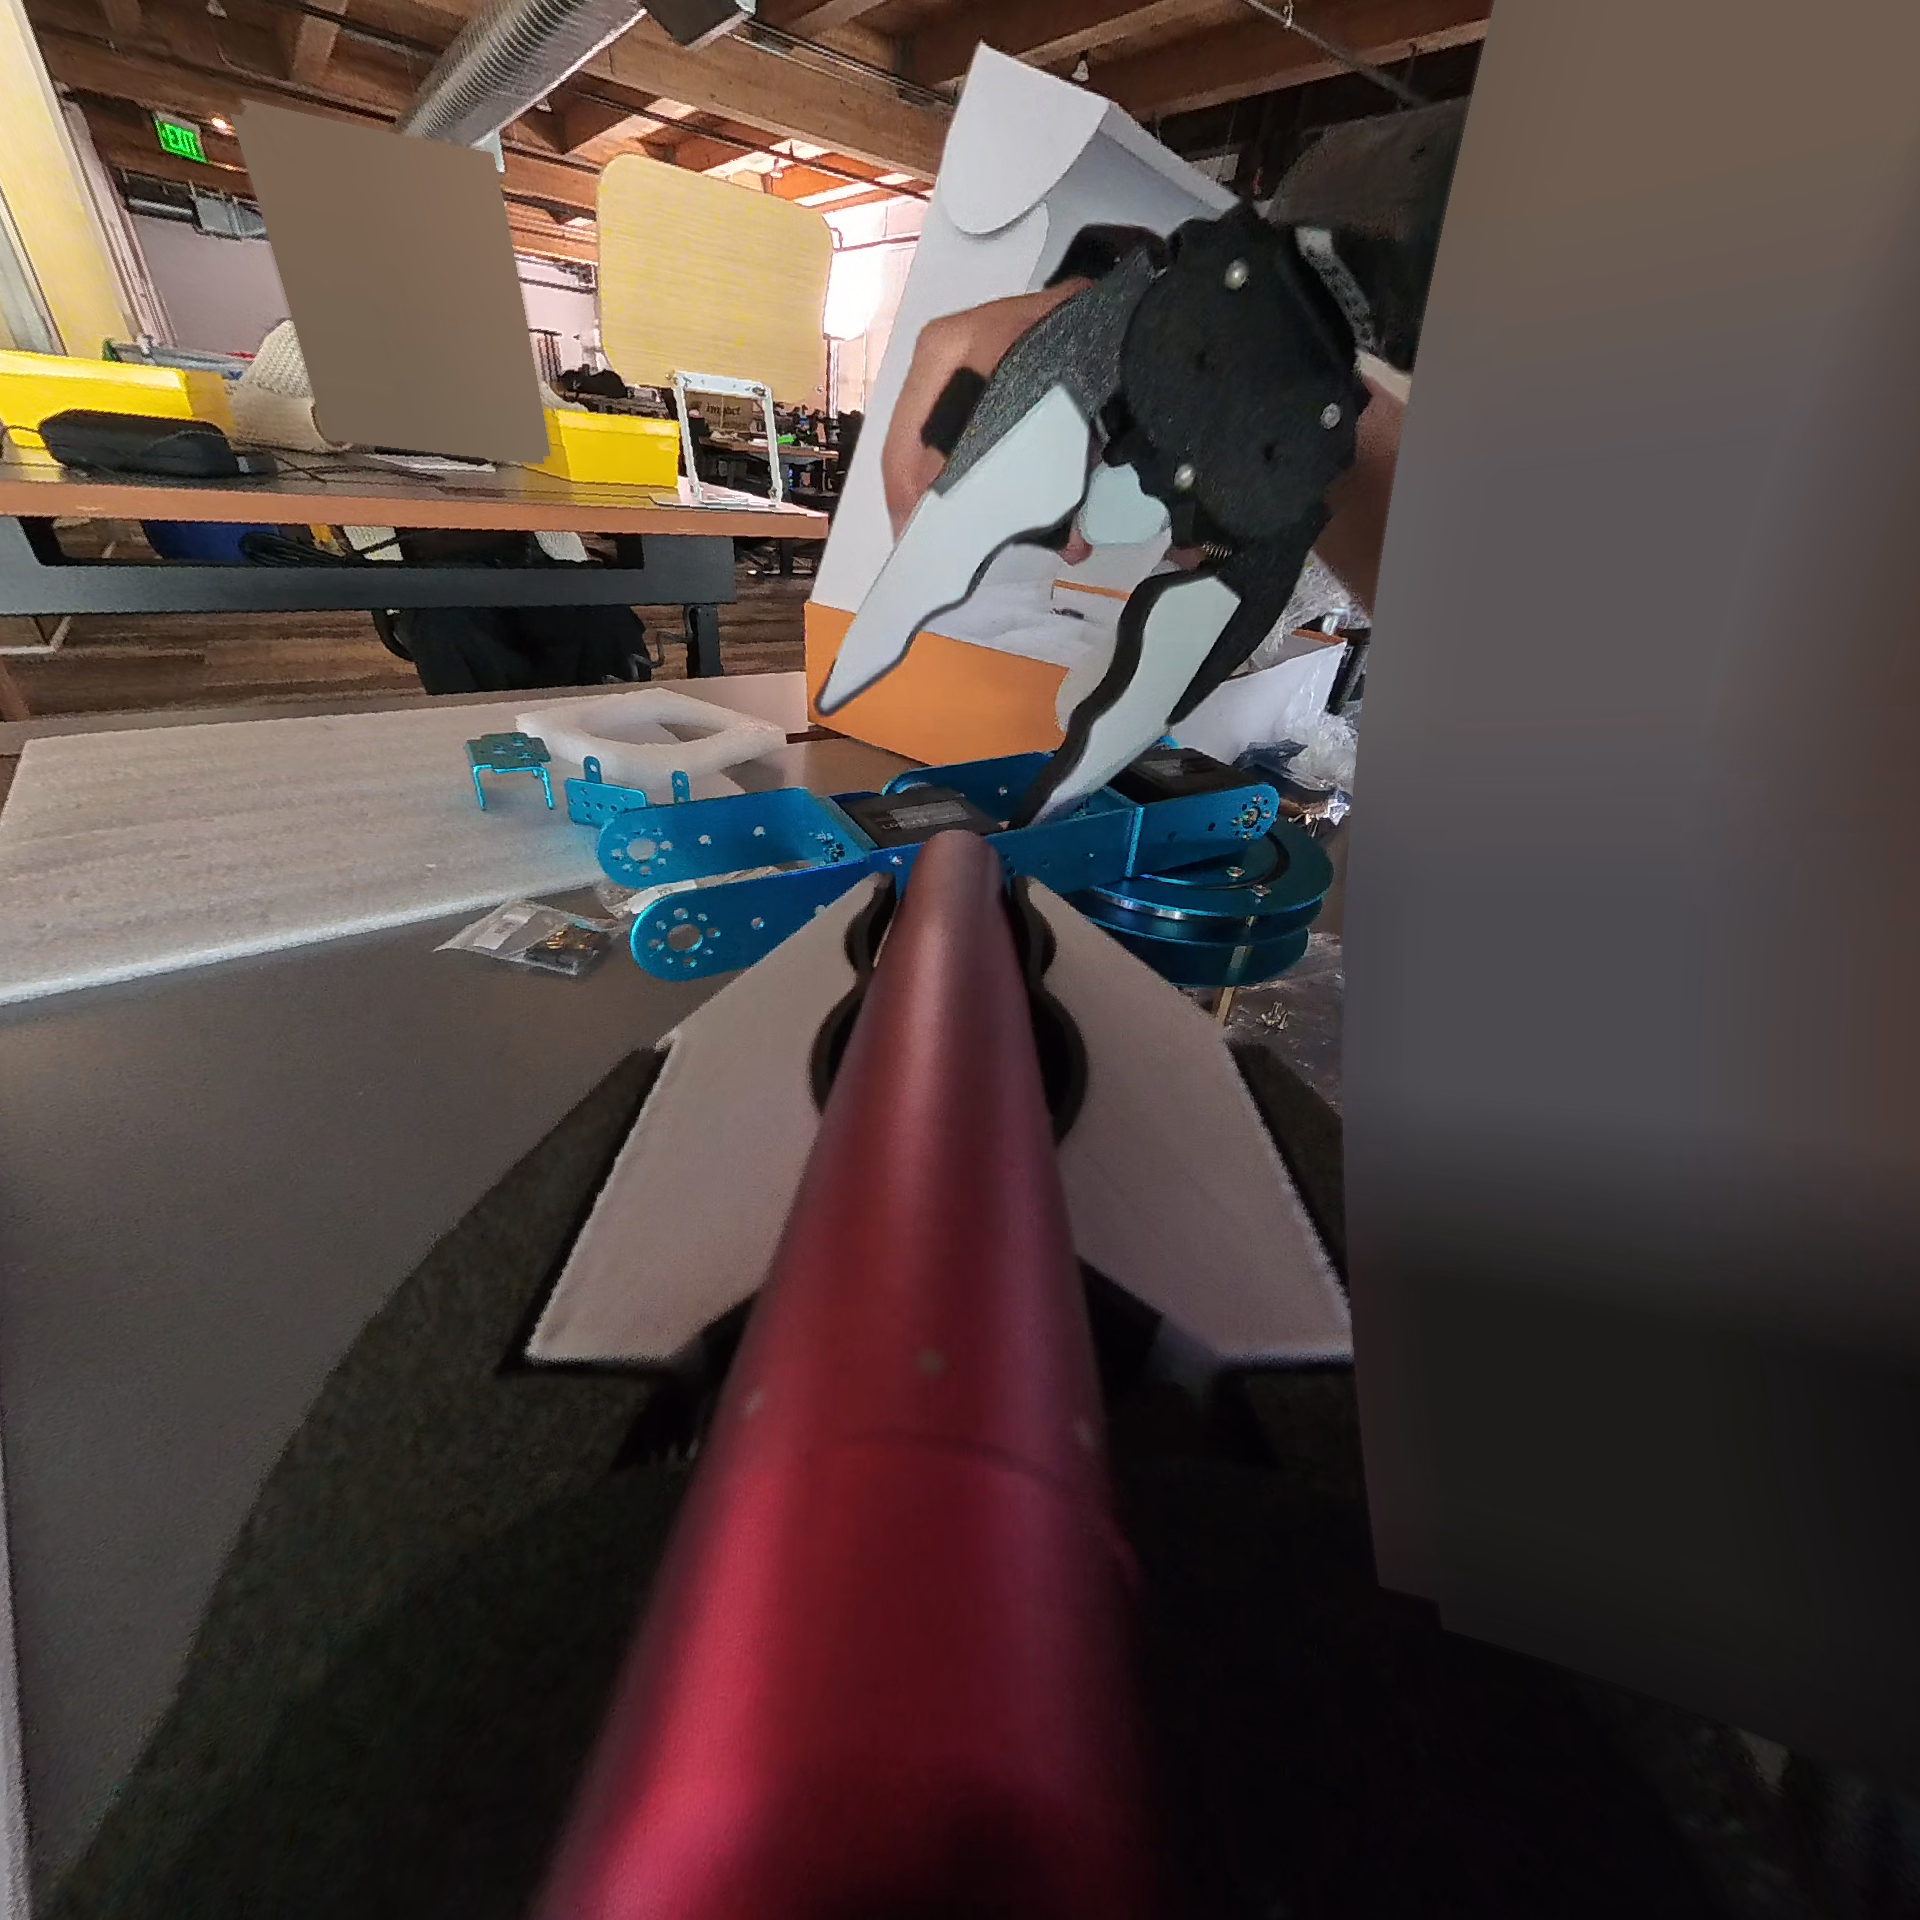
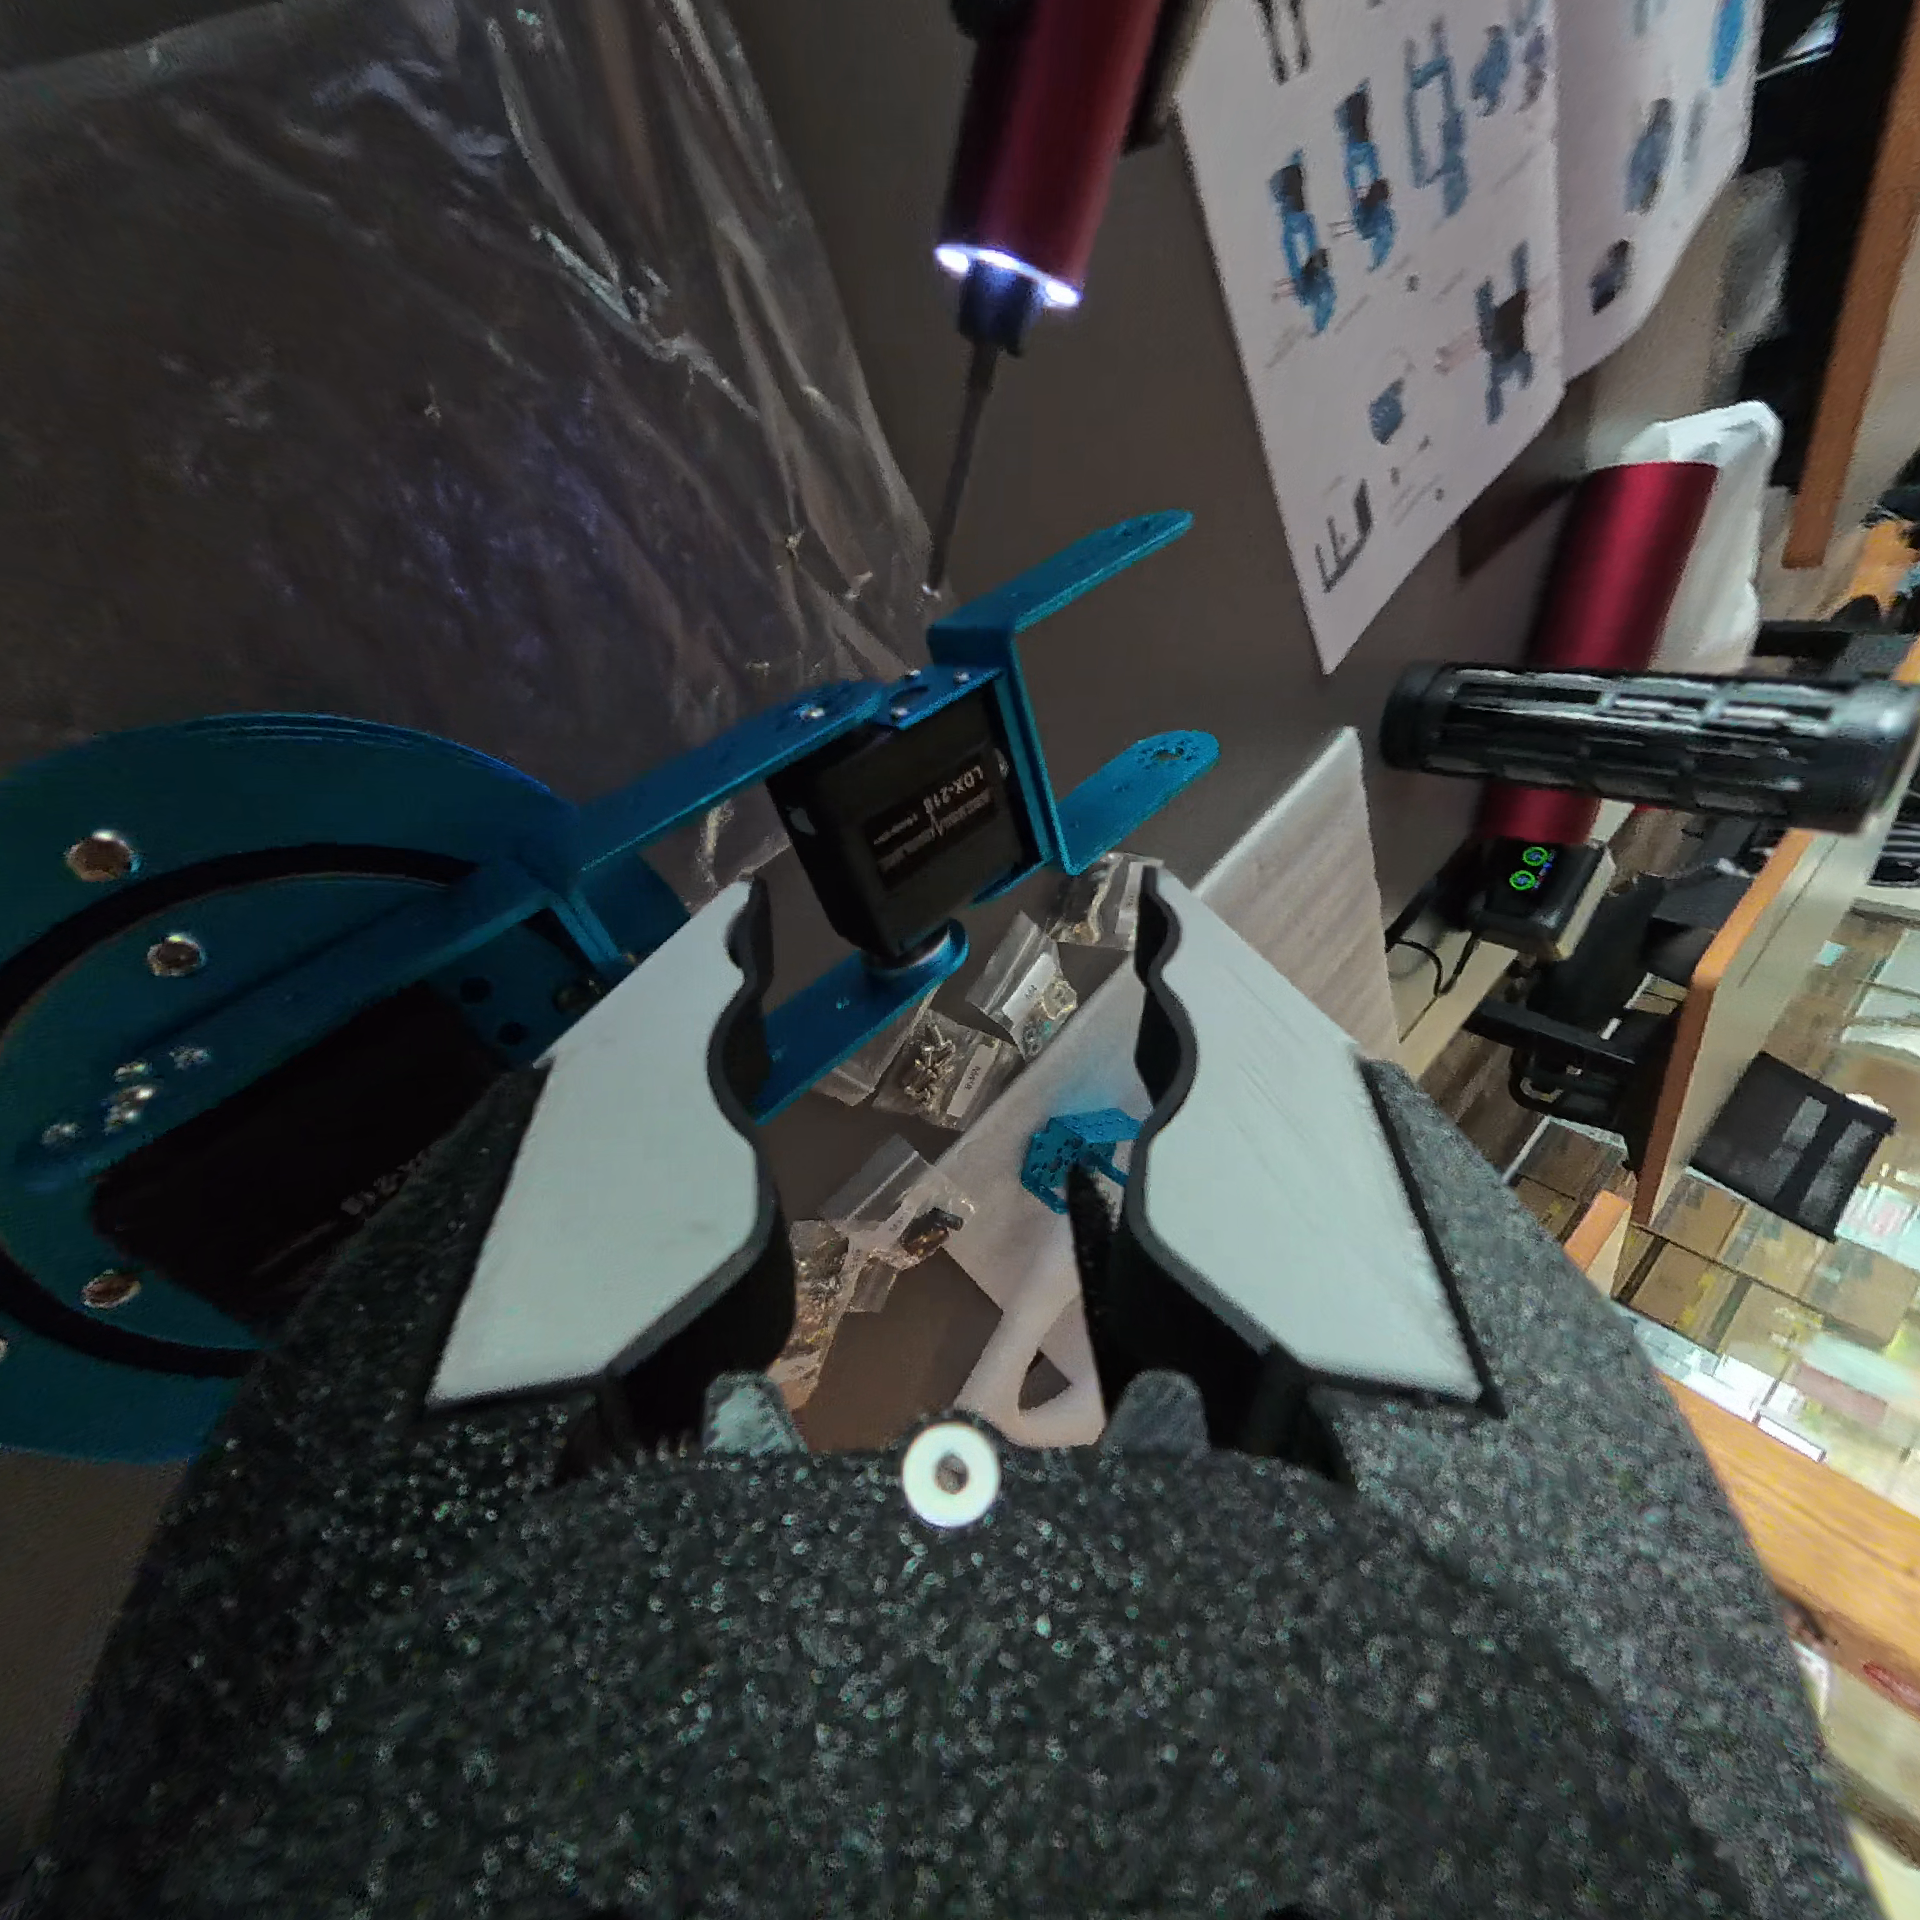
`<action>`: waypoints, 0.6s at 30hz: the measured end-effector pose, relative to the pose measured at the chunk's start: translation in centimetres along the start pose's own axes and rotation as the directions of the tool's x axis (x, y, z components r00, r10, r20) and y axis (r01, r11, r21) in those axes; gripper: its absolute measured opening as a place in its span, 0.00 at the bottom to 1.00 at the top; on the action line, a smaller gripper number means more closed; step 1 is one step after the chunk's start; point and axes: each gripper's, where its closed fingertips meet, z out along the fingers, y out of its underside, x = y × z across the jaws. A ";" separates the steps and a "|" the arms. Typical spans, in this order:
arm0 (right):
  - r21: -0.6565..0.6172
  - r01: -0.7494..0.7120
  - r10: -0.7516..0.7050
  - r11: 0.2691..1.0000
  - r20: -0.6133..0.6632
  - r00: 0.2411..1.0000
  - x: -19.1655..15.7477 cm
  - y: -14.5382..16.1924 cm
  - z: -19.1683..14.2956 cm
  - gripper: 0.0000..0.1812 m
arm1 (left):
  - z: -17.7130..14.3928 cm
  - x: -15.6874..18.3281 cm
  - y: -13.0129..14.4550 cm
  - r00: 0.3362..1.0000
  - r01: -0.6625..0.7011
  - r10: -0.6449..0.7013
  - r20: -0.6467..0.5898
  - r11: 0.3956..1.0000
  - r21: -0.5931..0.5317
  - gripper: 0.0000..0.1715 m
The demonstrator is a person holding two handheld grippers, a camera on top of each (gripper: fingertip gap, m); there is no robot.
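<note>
Progress looks partial: your blue metal arm assembly (image 1: pixel 790 842) lies on the grey table (image 1: pixel 312 1091) with one black servo (image 2: pixel 914 821) mounted, while loose brackets (image 1: pixel 506 764) and screw bags (image 2: pixel 956 1049) wait beside it. Your left gripper (image 1: pixel 951 914) clamps the smooth red screwdriver (image 1: pixel 914 1247); your right gripper (image 2: pixel 951 904) stands open, one finger touching the anodised, perforated frame.

My left gripper (image 1: pixel 951 883) has white wedge fingers (image 1: pixel 717 1122) on speckled black foam. My right gripper (image 2: pixel 951 935) matches: white fingers (image 2: pixel 623 1143), wavy black edging, silver screws, one white washer (image 2: pixel 951 1473).
</note>
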 end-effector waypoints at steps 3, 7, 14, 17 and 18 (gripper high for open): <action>-0.032 0.065 -0.064 0.997 0.026 0.998 -0.2 -0.3 1.2 0.37 | -0.2 0.0 0.0 0.999 0.032 -0.032 0.000 0.999 -0.005 0.13; -0.040 0.107 -0.108 0.993 -0.011 0.994 -0.1 -0.6 1.5 0.35 | -1.0 -0.2 -0.1 0.999 0.050 -0.050 0.003 0.999 0.001 0.13; -0.040 0.090 -0.087 0.995 0.064 0.994 -0.9 -0.5 1.7 0.32 | -1.7 0.0 0.0 0.997 0.071 -0.071 -0.004 0.997 -0.011 0.13; -0.093 0.082 -0.066 0.992 0.159 0.985 -1.1 -0.2 1.9 0.37 | -1.4 0.2 0.1 0.998 0.064 -0.064 -0.011 0.998 -0.021 0.13; -0.113 0.078 -0.057 0.991 0.178 0.982 -1.0 0.0 2.1 0.42 | -1.4 0.3 0.0 0.998 0.062 -0.062 -0.014 0.998 -0.020 0.13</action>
